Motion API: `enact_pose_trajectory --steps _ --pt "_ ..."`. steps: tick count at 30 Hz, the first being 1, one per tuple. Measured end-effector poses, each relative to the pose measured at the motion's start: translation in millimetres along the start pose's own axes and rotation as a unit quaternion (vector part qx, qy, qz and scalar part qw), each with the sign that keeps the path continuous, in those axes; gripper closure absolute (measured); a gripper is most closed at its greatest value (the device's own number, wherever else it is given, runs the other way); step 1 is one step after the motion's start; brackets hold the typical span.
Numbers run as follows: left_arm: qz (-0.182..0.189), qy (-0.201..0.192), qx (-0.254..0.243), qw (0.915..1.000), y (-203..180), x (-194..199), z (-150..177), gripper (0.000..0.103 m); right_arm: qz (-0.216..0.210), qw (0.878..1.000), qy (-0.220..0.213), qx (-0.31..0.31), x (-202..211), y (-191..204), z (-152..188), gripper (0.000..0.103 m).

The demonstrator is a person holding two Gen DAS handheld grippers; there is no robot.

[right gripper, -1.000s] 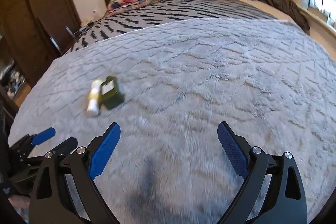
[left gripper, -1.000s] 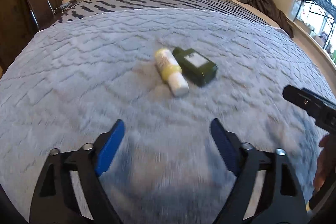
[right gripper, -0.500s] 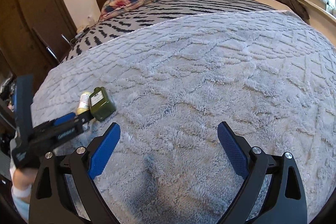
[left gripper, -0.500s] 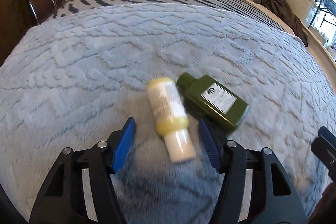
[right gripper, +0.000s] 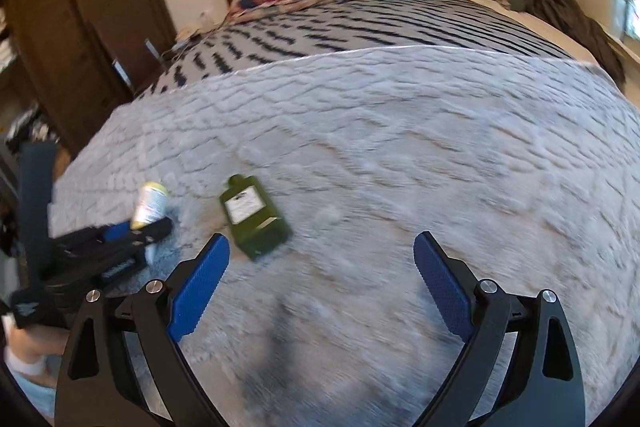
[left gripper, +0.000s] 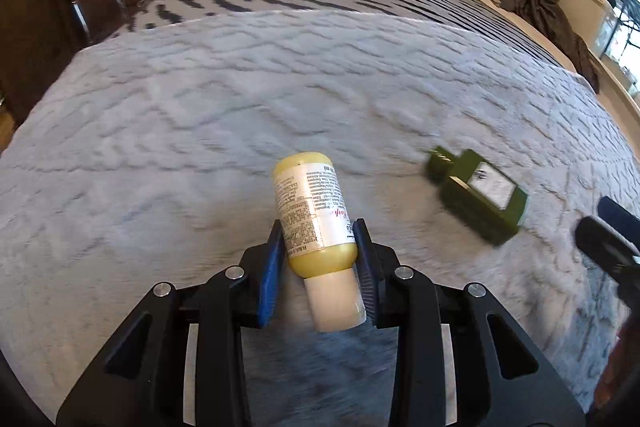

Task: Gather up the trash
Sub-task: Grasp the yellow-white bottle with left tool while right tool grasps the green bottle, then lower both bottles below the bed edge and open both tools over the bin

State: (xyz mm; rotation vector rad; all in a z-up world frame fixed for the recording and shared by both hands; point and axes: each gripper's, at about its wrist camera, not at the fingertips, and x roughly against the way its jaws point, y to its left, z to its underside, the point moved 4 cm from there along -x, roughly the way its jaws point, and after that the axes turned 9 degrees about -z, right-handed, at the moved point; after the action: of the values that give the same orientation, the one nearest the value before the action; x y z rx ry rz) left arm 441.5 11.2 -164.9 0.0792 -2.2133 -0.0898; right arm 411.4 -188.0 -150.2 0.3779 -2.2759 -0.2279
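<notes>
A yellow bottle [left gripper: 310, 203] with a white cap and printed label sits between the blue pads of my left gripper [left gripper: 318, 227], whose jaws are closing and touch its sides. It shows in the right wrist view too, the yellow bottle [right gripper: 150, 205] in the left gripper [right gripper: 140, 227]. A flat dark green bottle [left gripper: 480, 199] with a white label lies on the blanket to the right of it, apart. My right gripper [right gripper: 320, 243] stands open, with the green bottle [right gripper: 254, 217] just ahead of its left finger.
A grey textured blanket [right gripper: 400, 167] covers the near bed, with striped bedding [right gripper: 320, 35], pillows and a dark headboard behind. A brown wardrobe [right gripper: 80, 7] stands left. Dark curtains and clothes [left gripper: 560, 7] hang at the right. A hand [right gripper: 24, 347] holds the left gripper.
My left gripper moved forward over the yellow bottle and its jaws narrowed onto it. The yellow and green bottles now lie apart. My right gripper swung left toward the green bottle.
</notes>
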Motion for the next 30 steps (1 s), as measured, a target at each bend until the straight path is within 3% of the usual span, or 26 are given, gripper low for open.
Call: enact_pose_trajectory --steps 3,10,12,15,20,30 --pt "-0.006 -0.009 -0.002 0.9999 15.2 7.3 1.0 0.071 -0.003 1.000 0.018 0.012 -23.7 12.5 -3.4 0.017" --pt "0.008 -0.020 -0.014 0.9997 20.6 21.6 4.5 0.071 -0.007 0.998 0.047 0.030 -68.8 32.2 -8.1 0.019" --pt "0.013 -0.022 -0.015 0.9996 18.4 24.3 5.5 0.071 0.010 0.998 0.054 0.032 -76.7 31.8 -7.7 0.042" --pt "0.016 -0.026 -0.023 0.9993 13.9 30.8 8.6 0.071 0.010 0.998 0.050 0.031 -70.3 31.4 -5.5 0.045" --pt "0.023 -0.038 -0.028 0.9986 10.0 52.5 18.0 0.071 0.017 0.998 0.035 0.043 -29.7 33.0 5.8 0.053" --pt "0.070 -0.091 -0.040 0.9925 -16.6 140.3 71.6 0.071 -0.003 0.996 -0.054 0.067 122.3 48.9 69.2 0.056"
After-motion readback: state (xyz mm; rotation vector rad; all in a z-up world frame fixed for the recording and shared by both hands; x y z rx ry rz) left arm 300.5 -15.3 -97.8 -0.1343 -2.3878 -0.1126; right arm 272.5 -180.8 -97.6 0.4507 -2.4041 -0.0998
